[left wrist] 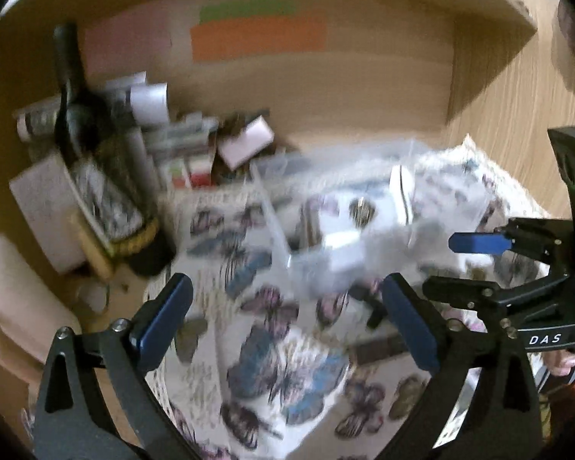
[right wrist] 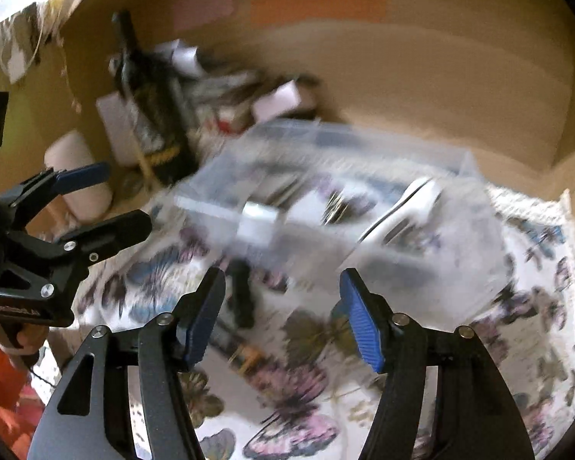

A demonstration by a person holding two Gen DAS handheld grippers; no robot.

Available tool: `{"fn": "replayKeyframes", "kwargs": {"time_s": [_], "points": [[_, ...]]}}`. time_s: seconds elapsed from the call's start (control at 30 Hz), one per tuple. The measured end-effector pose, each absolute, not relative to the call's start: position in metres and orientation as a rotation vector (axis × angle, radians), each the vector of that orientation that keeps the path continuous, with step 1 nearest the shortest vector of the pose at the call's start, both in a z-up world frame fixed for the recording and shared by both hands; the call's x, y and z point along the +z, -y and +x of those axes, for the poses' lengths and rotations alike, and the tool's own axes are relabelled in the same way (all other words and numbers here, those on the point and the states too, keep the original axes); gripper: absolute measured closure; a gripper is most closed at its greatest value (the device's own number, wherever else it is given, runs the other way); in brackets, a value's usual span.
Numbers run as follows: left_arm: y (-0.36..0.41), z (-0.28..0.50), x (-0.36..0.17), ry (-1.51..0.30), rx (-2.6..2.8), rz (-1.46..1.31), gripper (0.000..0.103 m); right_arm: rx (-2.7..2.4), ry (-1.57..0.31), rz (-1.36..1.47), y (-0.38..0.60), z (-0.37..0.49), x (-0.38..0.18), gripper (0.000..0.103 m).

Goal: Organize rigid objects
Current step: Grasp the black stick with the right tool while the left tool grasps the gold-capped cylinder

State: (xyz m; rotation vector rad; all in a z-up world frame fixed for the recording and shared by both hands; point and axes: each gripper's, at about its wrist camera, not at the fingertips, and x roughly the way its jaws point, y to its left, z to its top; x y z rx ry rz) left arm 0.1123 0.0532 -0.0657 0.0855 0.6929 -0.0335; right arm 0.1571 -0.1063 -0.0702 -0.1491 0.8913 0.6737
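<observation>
Both views are motion-blurred. A clear plastic organizer box point(right wrist: 349, 199) with dividers sits on a butterfly-print cloth point(right wrist: 295, 375); it also shows in the left wrist view point(left wrist: 349, 222). Inside lie small white items point(right wrist: 258, 218) and a white flat object point(right wrist: 402, 207). A dark, elongated object point(right wrist: 241, 299) lies on the cloth just in front of the box. My right gripper point(right wrist: 283, 314) is open and empty, short of the box. My left gripper point(left wrist: 287, 318) is open and empty over the cloth. Each gripper shows in the other's view, jaws apart.
A dark wine bottle point(left wrist: 96, 145) stands at the back left among small boxes and papers point(left wrist: 195, 142). A pale roll point(right wrist: 80, 176) lies left. Wooden walls point(left wrist: 364, 88) with coloured sticky notes point(left wrist: 257, 38) enclose the back and the right side.
</observation>
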Motion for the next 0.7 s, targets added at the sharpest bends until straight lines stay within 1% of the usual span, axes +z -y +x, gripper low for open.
{"fn": "replayKeyframes", "kwargs": {"time_s": [0.13,0.3,0.4,0.43,0.5,0.53,0.57,0.7], "points": [[-0.062,0.108,-0.092,-0.773,-0.039,0.061,0.003,0.686,-0.943,-0.196,0.089,0.156,-0.087,0.044],[-0.070,0.105,-0.110,-0.825,-0.051,0.015,0.003,0.687,-1.002,-0.230,0.068,0.171,-0.097,0.046],[-0.070,0.102,-0.114,-0.847,-0.071,0.011,0.003,0.692,-1.057,-0.250,0.059,0.179,-0.110,0.054],[-0.069,0.101,-0.115,-0.851,-0.076,0.017,0.003,0.693,-1.079,-0.256,0.056,0.182,-0.115,0.059],[-0.067,0.100,-0.116,-0.858,-0.086,0.030,0.003,0.683,-1.068,-0.277,0.054,0.181,-0.118,0.064],[-0.064,0.099,-0.117,-0.862,-0.090,0.035,0.003,0.691,-1.064,-0.283,0.054,0.179,-0.116,0.075],[-0.062,0.099,-0.117,-0.870,-0.095,0.038,0.003,0.705,-1.065,-0.279,0.054,0.177,-0.114,0.082],[-0.047,0.104,-0.120,-0.893,-0.130,0.052,0.003,0.681,-0.999,-0.289,0.063,0.165,-0.104,0.082]]}}
